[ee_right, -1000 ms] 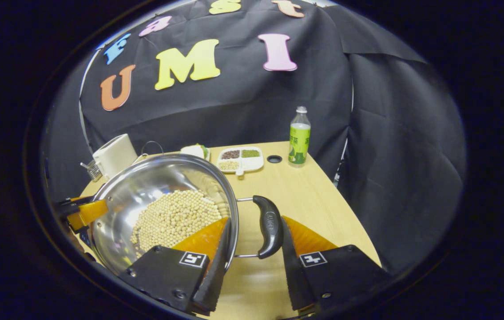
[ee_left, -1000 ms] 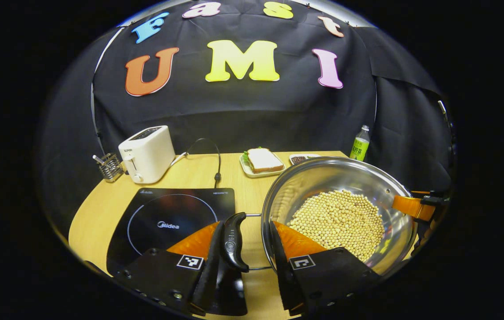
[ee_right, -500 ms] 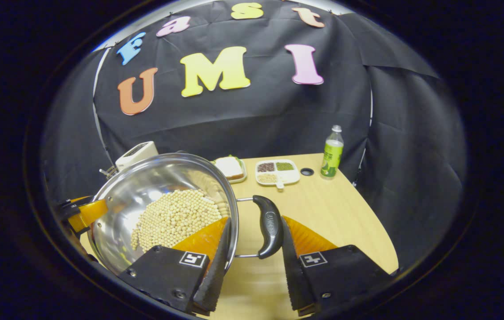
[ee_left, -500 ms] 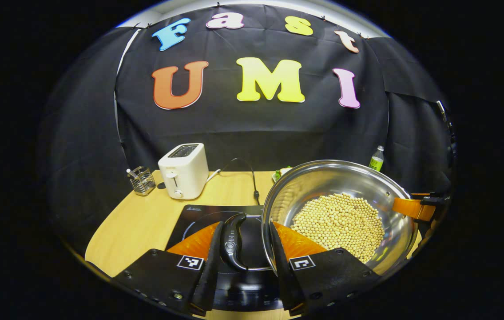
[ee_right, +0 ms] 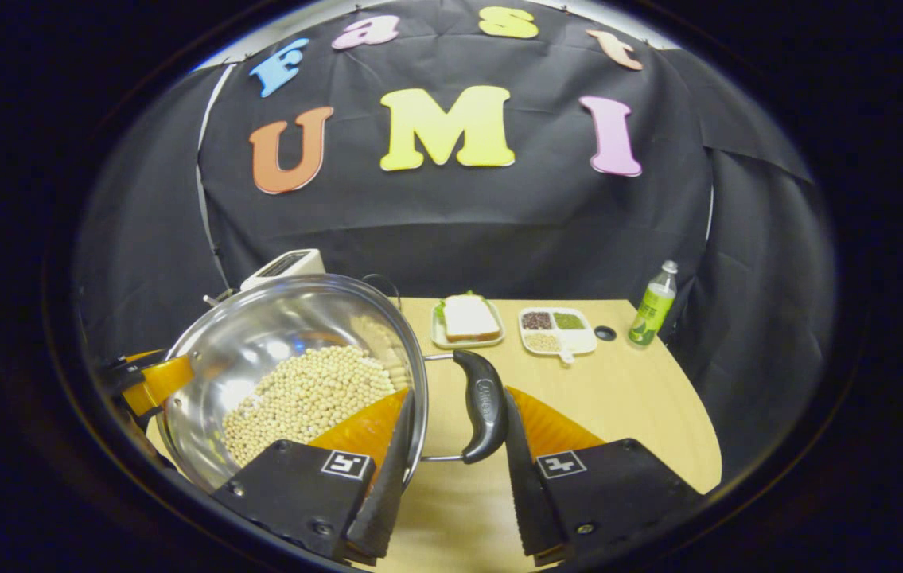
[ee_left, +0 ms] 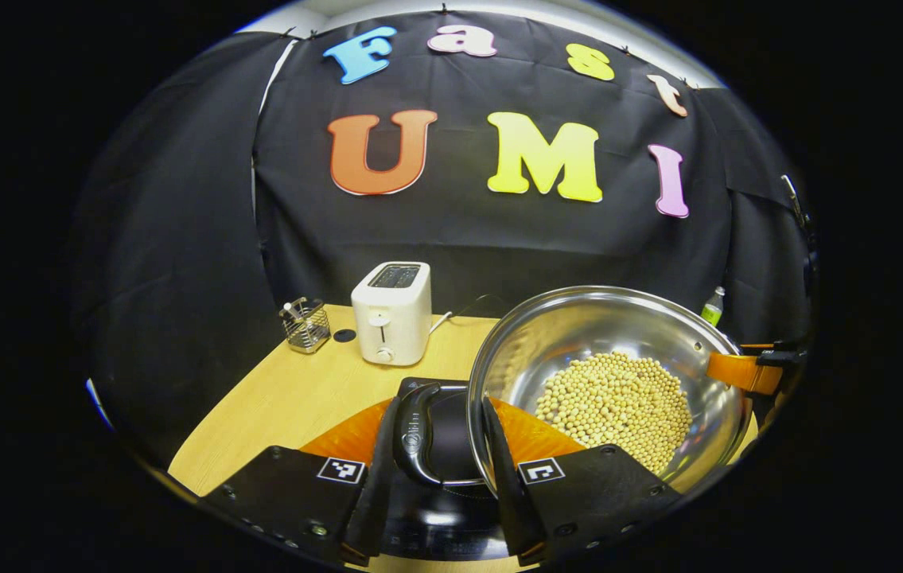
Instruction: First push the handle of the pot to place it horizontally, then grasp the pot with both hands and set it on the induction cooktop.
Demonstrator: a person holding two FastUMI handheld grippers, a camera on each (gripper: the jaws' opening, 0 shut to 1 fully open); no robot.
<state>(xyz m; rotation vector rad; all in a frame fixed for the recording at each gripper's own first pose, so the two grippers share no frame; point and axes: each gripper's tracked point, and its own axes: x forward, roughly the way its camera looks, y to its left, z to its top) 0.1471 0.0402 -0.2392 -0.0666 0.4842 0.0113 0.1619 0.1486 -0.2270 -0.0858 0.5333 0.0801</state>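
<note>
Pot (ee_left: 606, 374), steel and filled with pale beans (ee_left: 618, 406), is held above the bench (ee_left: 284, 398), partly over the induction cooktop (ee_left: 443, 430). Its near black handle (ee_left: 413, 434) lies between the fingers of the left hand-held gripper (ee_left: 435, 454), which appear pressed on handle and rim. The opposite handle (ee_right: 483, 406) is bracketed likewise by the right hand-held gripper (ee_right: 455, 454). Behind the pot, a white toaster (ee_left: 391, 312), a wire basket (ee_left: 305, 325), a sandwich plate (ee_right: 467, 320) and a bottle (ee_right: 652, 304) are seen.
</note>
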